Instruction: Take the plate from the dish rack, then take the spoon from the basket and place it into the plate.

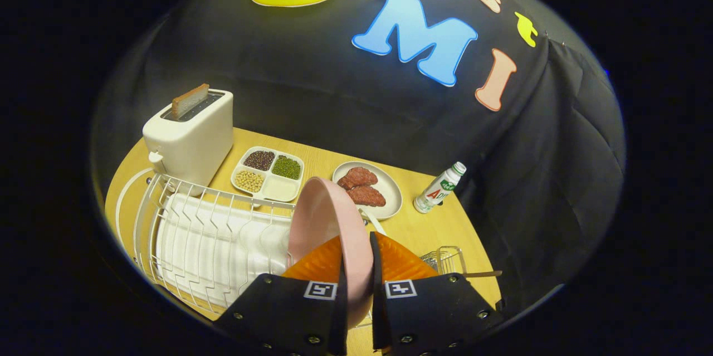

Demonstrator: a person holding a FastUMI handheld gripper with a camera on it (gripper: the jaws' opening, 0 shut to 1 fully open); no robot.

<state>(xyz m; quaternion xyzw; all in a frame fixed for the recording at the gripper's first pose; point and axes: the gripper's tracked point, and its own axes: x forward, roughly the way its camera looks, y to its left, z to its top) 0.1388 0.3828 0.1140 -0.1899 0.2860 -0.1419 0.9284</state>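
At the bottom centre of the frame the gripper (pixel 356 283) has its jaws closed almost together on the plate (pixel 326 222), one finger on each face of it. The pink plate stands on edge, rising up and to the left from between the jaws, its lower part hidden behind them. It is at the right end of the rack (pixel 211 244), a white wire rack that fills the lower left of the frame over a white ribbed tray; whether the plate touches the wires I cannot tell. Right of the jaws, lower right of the frame, sits a small wire basket (pixel 445 260) with a thin handle, likely the spoon (pixel 483 274), sticking out to the right. Just beyond the plate, at mid-frame, is a dish (pixel 390 200) with two pieces of meat. Left of it lies a four-part tray (pixel 269 174) of beans. A toaster (pixel 189 141) with a slice of bread stands at upper left. A small bottle (pixel 439 189) stands at the right of the table (pixel 423 228).
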